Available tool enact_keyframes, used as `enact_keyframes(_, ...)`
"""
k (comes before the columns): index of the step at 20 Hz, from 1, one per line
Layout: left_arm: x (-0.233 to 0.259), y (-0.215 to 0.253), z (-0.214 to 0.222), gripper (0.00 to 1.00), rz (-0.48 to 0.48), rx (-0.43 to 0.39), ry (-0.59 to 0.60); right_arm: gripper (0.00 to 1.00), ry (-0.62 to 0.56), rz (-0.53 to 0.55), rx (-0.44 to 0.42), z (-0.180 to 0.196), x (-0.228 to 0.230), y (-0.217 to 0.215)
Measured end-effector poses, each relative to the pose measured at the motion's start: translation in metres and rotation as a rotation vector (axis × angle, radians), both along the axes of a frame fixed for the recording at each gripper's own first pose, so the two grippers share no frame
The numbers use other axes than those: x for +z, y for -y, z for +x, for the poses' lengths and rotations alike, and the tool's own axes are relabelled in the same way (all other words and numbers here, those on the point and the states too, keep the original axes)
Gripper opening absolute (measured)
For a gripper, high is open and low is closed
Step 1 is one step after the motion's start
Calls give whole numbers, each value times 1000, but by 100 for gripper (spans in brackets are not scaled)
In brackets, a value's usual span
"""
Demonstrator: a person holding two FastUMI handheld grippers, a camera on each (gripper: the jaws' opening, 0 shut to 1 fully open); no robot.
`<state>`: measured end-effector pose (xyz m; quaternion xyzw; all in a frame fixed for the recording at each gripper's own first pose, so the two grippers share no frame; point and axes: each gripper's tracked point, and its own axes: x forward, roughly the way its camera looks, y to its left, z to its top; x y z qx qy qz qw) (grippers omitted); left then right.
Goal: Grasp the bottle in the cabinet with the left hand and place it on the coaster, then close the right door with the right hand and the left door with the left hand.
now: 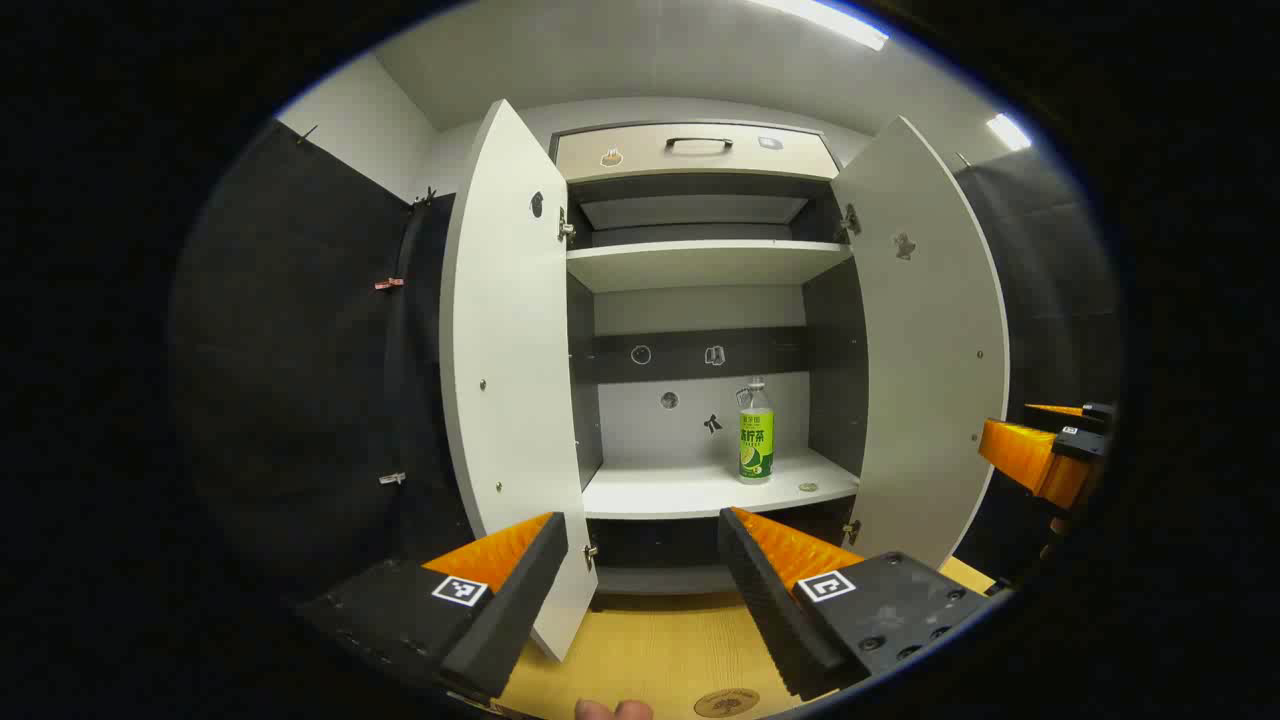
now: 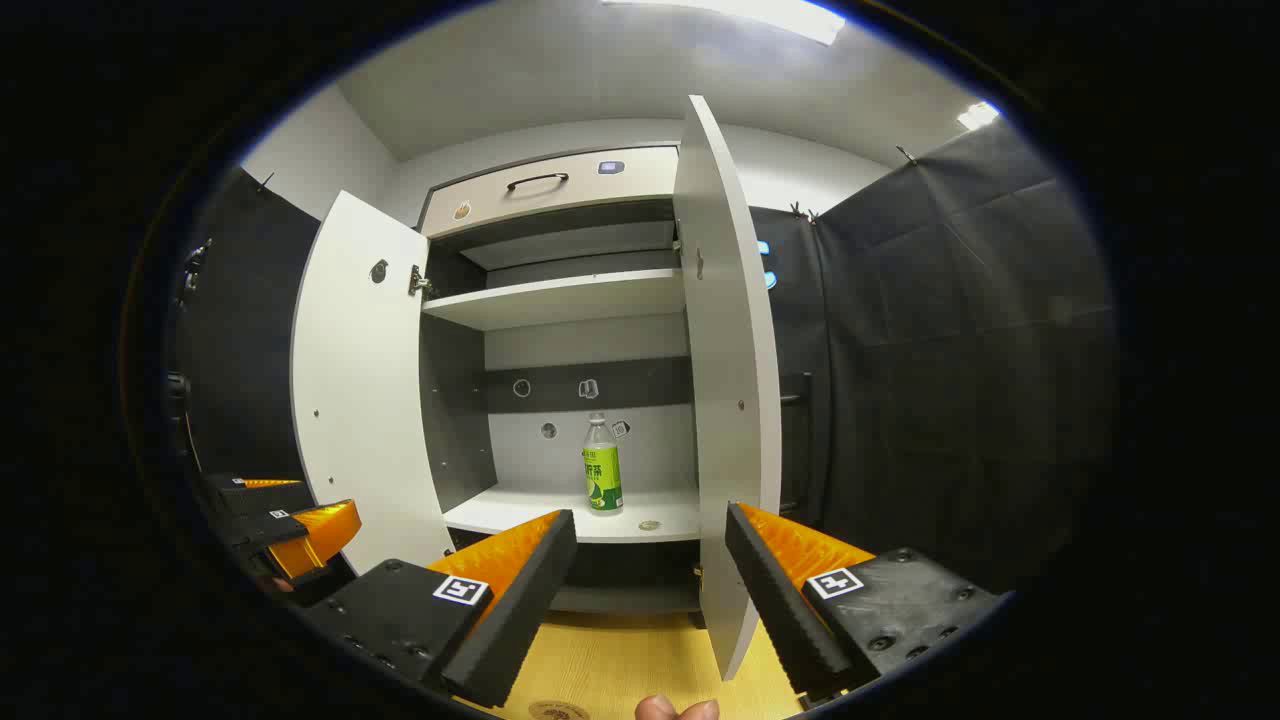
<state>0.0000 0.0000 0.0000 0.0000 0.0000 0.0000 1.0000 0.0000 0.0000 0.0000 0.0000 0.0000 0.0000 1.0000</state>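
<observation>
A green-labelled bottle stands upright on the lower shelf of the white cabinet, towards its right side. Both doors are swung wide: the left door and the right door. A round coaster lies on the wooden table in front of the cabinet. My left gripper is open and holds nothing, well short of the shelf. My right gripper is open too, close to the right door's edge. The right gripper also appears past the right door, and the left gripper beside the left door.
A drawer with a dark handle tops the cabinet, above an upper shelf. A small round disc lies on the lower shelf beside the bottle. The yellow wooden table runs in front. Black cloth walls flank both sides. Fingertips show at the bottom edge.
</observation>
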Motion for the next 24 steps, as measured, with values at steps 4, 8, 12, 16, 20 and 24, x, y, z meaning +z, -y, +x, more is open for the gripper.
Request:
enact_keyframes(4,2,2,4,96,0,3,5,100,-3,-2,6,3,-1,0)
enact_keyframes(8,-1,4,10,96,2,4,0,99,0,-19,3,10,-1,4)
enact_keyframes(12,0,8,17,96,-7,-4,5,100,-17,-9,-6,13,-5,7)
enact_keyframes(16,7,16,26,96,-3,-29,18,99,-12,-4,-15,17,-2,11)
enact_keyframes(20,10,25,36,96,2,-54,24,99,-4,9,-34,18,4,17)
enact_keyframes(24,13,41,52,96,-6,-90,33,99,-11,2,-42,18,1,21)
